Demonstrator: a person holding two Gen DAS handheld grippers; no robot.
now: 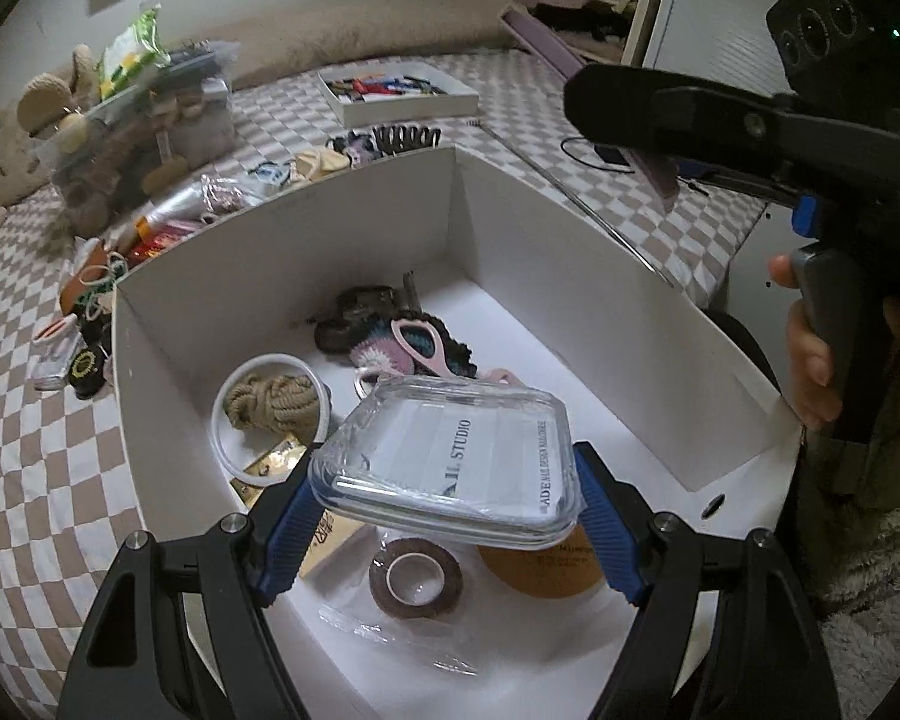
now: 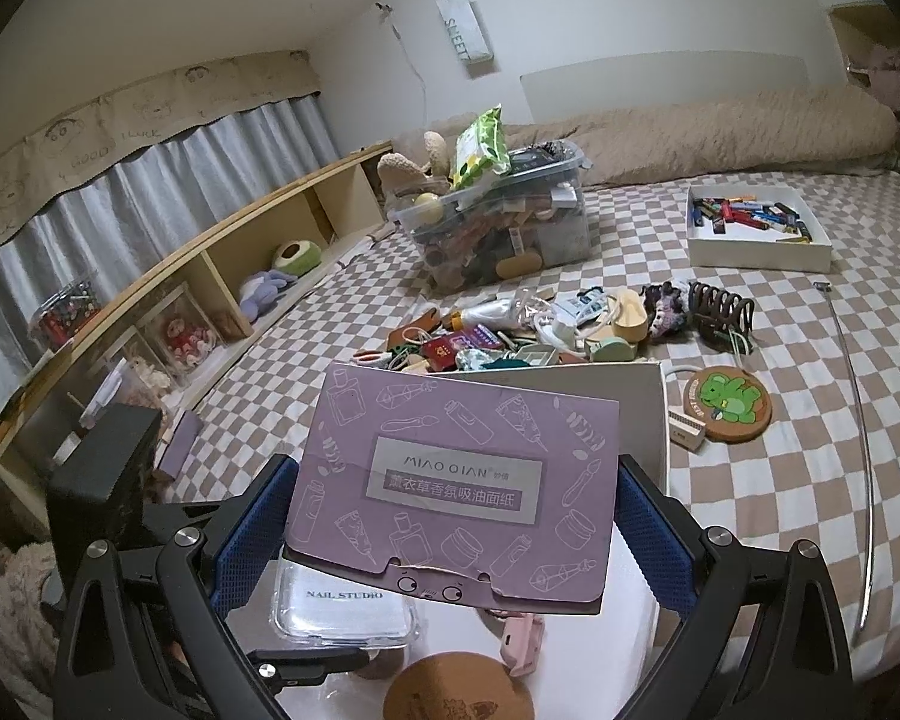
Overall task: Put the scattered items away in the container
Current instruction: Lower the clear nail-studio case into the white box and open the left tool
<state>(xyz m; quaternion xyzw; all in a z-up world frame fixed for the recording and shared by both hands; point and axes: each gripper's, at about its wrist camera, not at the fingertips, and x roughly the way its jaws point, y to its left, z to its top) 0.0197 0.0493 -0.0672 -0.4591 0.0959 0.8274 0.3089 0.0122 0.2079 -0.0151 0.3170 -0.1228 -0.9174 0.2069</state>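
Left tongs (image 1: 444,516) sit nearest the lens, their blue pads clamped on the two sides of a clear case (image 1: 450,468) with a "NAIL STUDIO" label. The case hangs tilted above the inside of the white box (image 1: 306,252), touching nothing below it.

Right tongs (image 2: 450,516) grip a purple packet (image 2: 456,486) by its side edges. The packet is held over the near end of the same box. In the left wrist view the right tongs appear at upper right, with a hand (image 1: 810,360) on the grip.

The bed (image 2: 780,468), under a checked cover, carries everything. The box stands on it at the near edge.

Box contents:
- a white ring (image 1: 273,414) with a rope bundle (image 1: 273,405) inside it, at the left wall;
- pink-handled scissors (image 1: 423,348) lying on knitted pieces near the middle;
- a cork coaster (image 1: 546,570) beneath the case;
- a tape roll (image 1: 415,579) beside the coaster, on clear film.

Outside the box:
- a scattered pile (image 2: 510,330) just behind its far wall;
- a clear bin (image 2: 498,222) packed full, further back;
- a white tray (image 2: 756,228) of small coloured items, at right;
- a frog coaster (image 2: 727,402) just right of the box.
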